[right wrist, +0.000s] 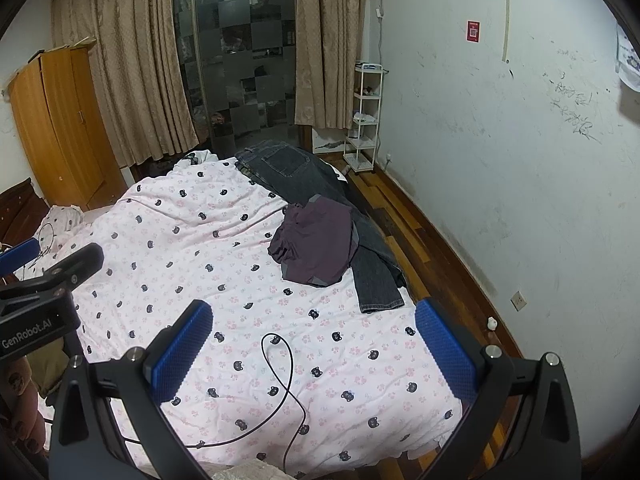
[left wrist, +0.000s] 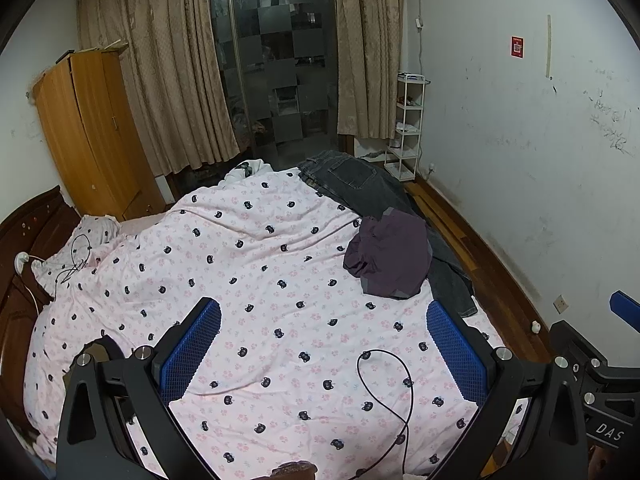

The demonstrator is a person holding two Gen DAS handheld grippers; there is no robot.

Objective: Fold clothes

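Above bed (left wrist: 280,240), both grippers' fingers (left wrist: 192,344) spread, empty.

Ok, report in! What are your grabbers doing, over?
Left gripper and right gripper open, empty. Purple garment crumpled on dark jeans, far bed edge. Black cable loops across duvet between.

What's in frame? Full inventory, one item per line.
duvet: 1, pink with dark bear print, covers the bed
jeans: 1, dark grey, far right edge of the bed
purple garment: 1, crumpled, lying partly on the jeans
black cable: 1, looped on the near duvet
wardrobe: 1, orange wood, left wall
curtains: 2, tan, flanking dark glass door
shelf rack: 1, white, right corner
left gripper: black, blue pads, open, empty
right gripper: same, open, empty
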